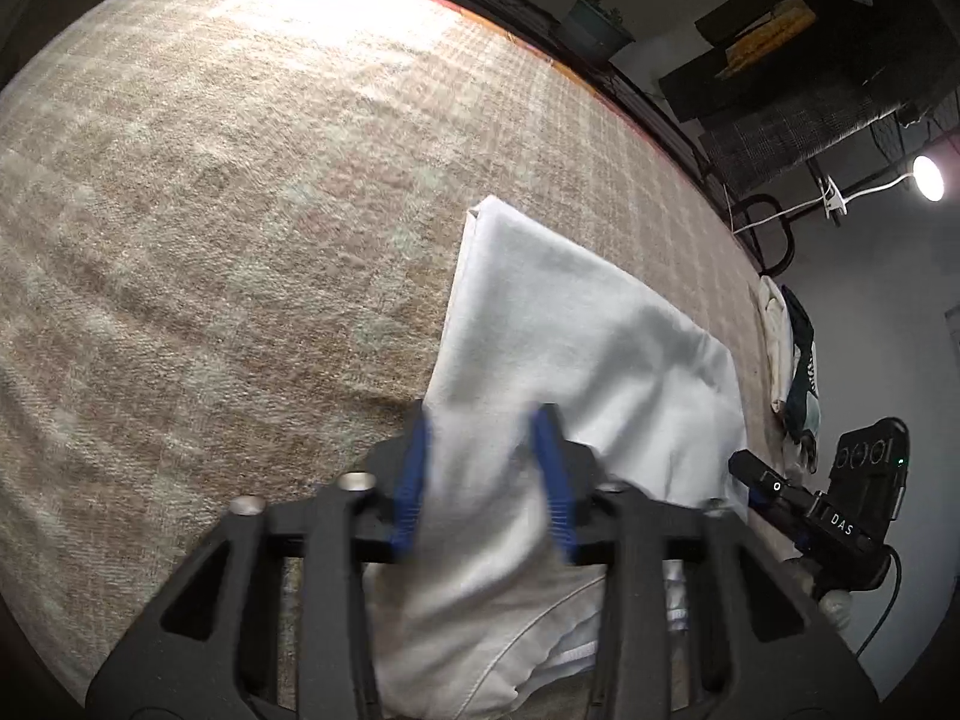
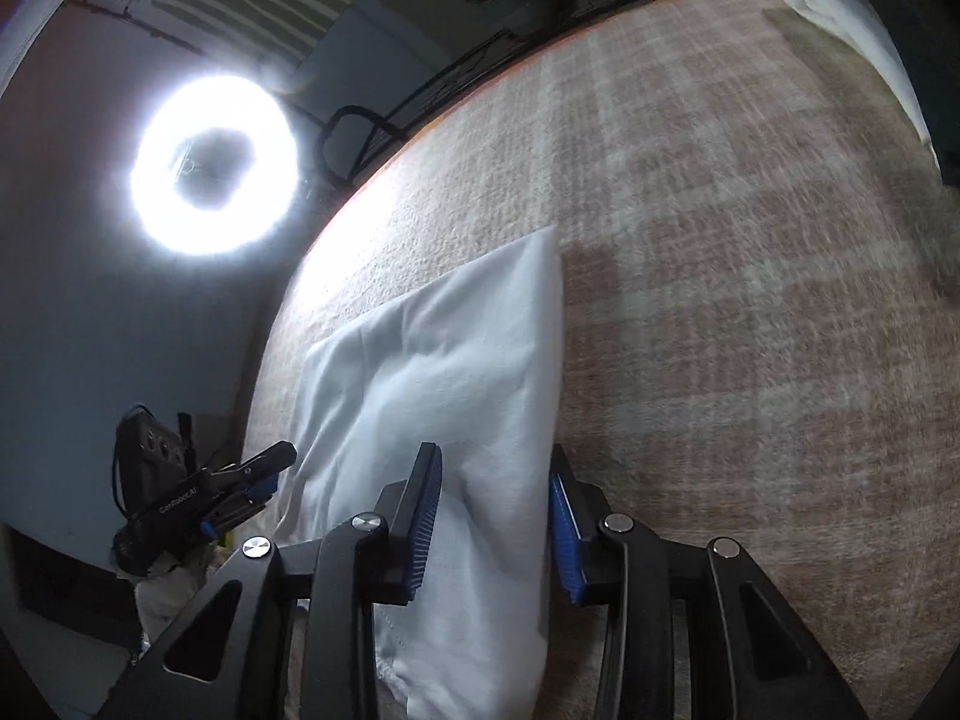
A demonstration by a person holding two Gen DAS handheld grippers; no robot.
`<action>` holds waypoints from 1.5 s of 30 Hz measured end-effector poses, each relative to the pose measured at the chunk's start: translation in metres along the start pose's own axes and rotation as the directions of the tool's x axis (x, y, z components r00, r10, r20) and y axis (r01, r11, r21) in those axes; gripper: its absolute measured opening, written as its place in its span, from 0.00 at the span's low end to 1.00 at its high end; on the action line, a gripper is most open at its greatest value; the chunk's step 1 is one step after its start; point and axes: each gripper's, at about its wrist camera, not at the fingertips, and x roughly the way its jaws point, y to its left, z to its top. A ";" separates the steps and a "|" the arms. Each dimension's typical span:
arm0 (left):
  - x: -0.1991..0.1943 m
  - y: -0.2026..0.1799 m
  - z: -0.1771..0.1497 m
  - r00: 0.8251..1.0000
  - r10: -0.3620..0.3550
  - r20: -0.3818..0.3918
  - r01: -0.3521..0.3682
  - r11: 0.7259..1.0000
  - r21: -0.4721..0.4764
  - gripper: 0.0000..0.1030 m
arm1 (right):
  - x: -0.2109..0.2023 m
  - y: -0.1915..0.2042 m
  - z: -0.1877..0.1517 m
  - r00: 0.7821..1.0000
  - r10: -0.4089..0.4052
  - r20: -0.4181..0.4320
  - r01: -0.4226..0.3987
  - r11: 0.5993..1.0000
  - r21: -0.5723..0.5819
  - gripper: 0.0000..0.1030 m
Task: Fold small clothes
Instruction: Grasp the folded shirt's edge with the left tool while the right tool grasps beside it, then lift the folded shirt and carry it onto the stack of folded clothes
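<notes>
Your left gripper (image 1: 483, 468) has the white garment (image 1: 576, 336) running between its blue pads (image 1: 414, 480), which stand apart. The cloth stretches toward one o'clock over the checked blanket (image 1: 228, 210). At three o'clock your right gripper (image 1: 780, 498) meets its edge.

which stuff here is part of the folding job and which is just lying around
Job:
white cloth, spread on the blanket
left gripper, cloth between its open fingers
right gripper, cloth between its open fingers

Lying about:
clothes pile at the blanket's edge
ring light
plant pot
</notes>
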 end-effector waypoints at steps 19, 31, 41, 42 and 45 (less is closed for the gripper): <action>-0.038 -0.082 -0.014 0.993 -0.063 0.103 0.043 0.981 0.190 0.08 | -0.040 0.060 0.021 0.990 -0.113 0.081 0.127 0.974 -0.189 0.04; -0.011 -0.197 -0.027 0.984 -0.165 0.069 0.133 0.932 0.338 0.07 | -0.144 0.024 0.033 0.952 -0.198 0.235 0.240 0.956 -0.166 0.04; 0.046 -0.332 -0.025 0.968 -0.246 0.053 0.198 0.873 0.446 0.07 | -0.236 -0.049 0.068 0.879 -0.322 0.351 0.379 0.919 -0.105 0.04; 0.053 -0.344 -0.024 0.966 -0.252 0.050 0.203 0.868 0.454 0.07 | -0.243 -0.055 0.073 0.871 -0.337 0.358 0.394 0.914 -0.099 0.04; 0.077 -0.385 -0.021 0.963 -0.265 0.046 0.211 0.852 0.479 0.07 | -0.262 -0.077 0.091 0.842 -0.380 0.382 0.439 0.896 -0.075 0.04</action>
